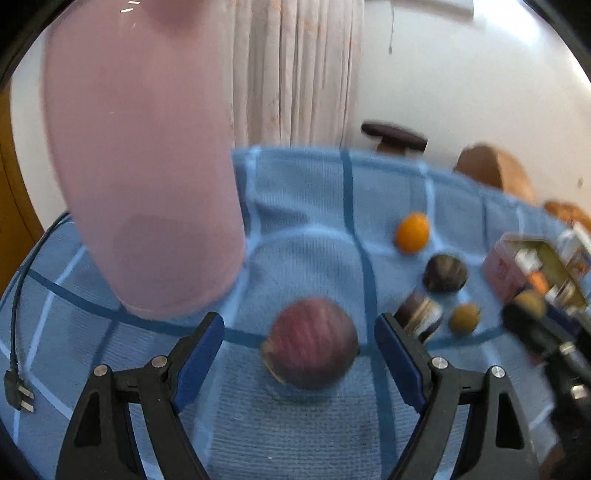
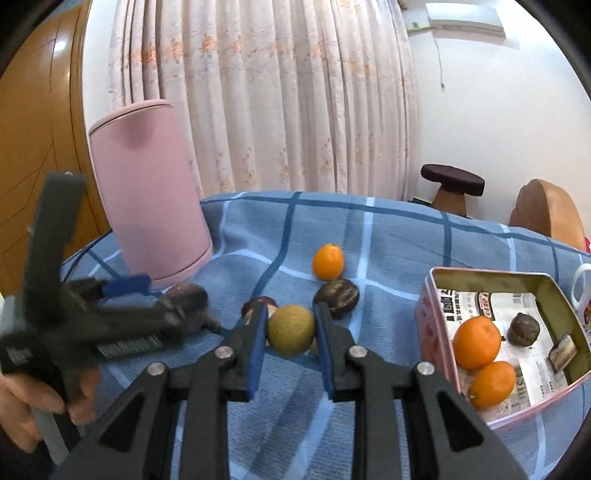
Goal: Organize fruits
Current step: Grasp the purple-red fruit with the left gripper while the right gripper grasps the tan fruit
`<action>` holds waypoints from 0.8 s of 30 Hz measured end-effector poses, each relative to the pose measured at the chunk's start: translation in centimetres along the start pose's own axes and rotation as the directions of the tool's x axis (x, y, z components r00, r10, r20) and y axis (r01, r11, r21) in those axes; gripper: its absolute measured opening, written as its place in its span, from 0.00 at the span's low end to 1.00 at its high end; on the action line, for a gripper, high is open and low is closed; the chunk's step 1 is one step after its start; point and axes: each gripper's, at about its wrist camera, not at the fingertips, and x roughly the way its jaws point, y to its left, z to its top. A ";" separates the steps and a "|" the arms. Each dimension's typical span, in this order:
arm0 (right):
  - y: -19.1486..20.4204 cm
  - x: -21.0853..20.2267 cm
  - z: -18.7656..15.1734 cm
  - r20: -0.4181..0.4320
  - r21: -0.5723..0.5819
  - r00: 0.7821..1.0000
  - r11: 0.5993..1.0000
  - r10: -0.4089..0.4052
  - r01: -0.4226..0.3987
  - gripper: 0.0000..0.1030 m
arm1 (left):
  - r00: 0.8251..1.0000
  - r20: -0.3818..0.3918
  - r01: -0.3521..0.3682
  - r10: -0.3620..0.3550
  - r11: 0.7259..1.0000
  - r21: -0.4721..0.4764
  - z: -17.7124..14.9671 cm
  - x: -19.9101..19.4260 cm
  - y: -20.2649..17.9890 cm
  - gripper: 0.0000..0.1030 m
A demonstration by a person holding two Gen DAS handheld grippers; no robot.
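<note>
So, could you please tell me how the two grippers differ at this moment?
The right gripper is shut on a yellow-green fruit, while the left gripper stands wide open and holds nothing. The left gripper frames a reddish-purple fruit lying on the blue checked cloth without touching it. Both have black arms and blue pads.

Domestic room, evidently a home living or dining area. Evidence: floral-print pleated curtains (image 2: 280,96) behind the table; blue checked tablecloth (image 2: 388,236) over the table; wooden stool with dark cushion (image 2: 452,181) and wooden chair back (image 2: 546,206) beyond the far edge; wall-mounted air conditioner (image 2: 465,18); varnished wooden door (image 2: 33,122); pink kettle (image 2: 147,192) near the left edge.
</note>
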 end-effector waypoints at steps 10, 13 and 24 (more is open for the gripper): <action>-0.3 -0.9 0.2 -0.014 0.021 1.000 1.000 0.005 -0.005 0.27 | 0.994 -0.045 0.093 -0.097 0.992 -0.084 -0.1 1.0 1.4 0.51; -0.2 -1.0 0.2 -0.003 0.020 1.000 1.000 -0.005 0.005 0.27 | 0.998 -0.030 0.048 -0.051 0.996 -0.081 -0.2 0.7 1.4 0.51; 0.3 -3.1 0.4 0.103 -0.017 0.990 0.995 -0.096 0.099 0.28 | 0.961 0.245 -0.115 0.125 0.992 -0.053 -1.1 -5.5 -0.3 0.51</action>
